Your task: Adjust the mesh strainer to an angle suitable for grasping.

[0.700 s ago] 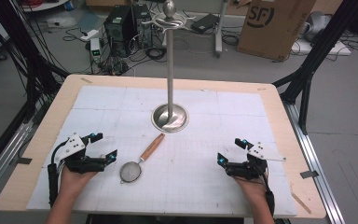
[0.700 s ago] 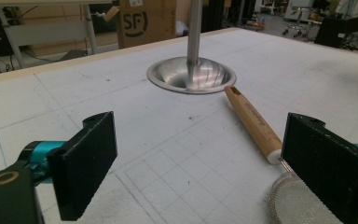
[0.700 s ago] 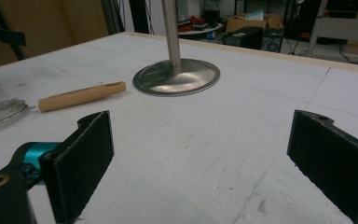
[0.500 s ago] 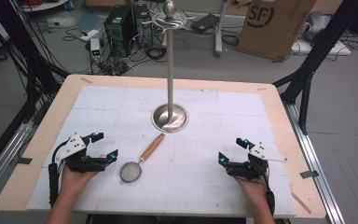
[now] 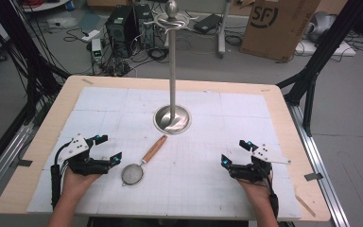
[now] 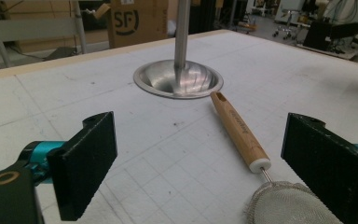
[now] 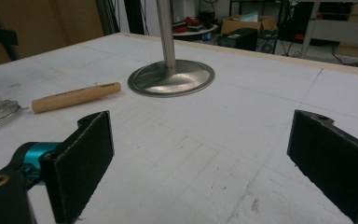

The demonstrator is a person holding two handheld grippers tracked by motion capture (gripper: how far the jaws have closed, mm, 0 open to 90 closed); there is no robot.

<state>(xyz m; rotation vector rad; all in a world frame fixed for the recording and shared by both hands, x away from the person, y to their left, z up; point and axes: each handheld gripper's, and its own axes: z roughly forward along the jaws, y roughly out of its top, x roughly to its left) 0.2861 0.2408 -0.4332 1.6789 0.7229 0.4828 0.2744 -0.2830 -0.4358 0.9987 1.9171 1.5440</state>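
Comparing with a moment ago: we see nothing moved, so work on the strainer (image 5: 142,163) has not begun.
Left gripper (image 5: 105,150): jaws wide apart, empty, strainer just beside it.
Right gripper (image 5: 236,152): jaws wide apart, empty, well apart from it.
Strainer: round wire mesh, smooth wooden handle.
Stand (image 5: 172,71): shiny metal pole, dished base.

The left black two-jaw gripper (image 5: 108,147) sits low at the near left, jaws spread wide with nothing between them. The right black two-jaw gripper (image 5: 235,152) mirrors it at the near right, equally agape. Both forearms enter from below.
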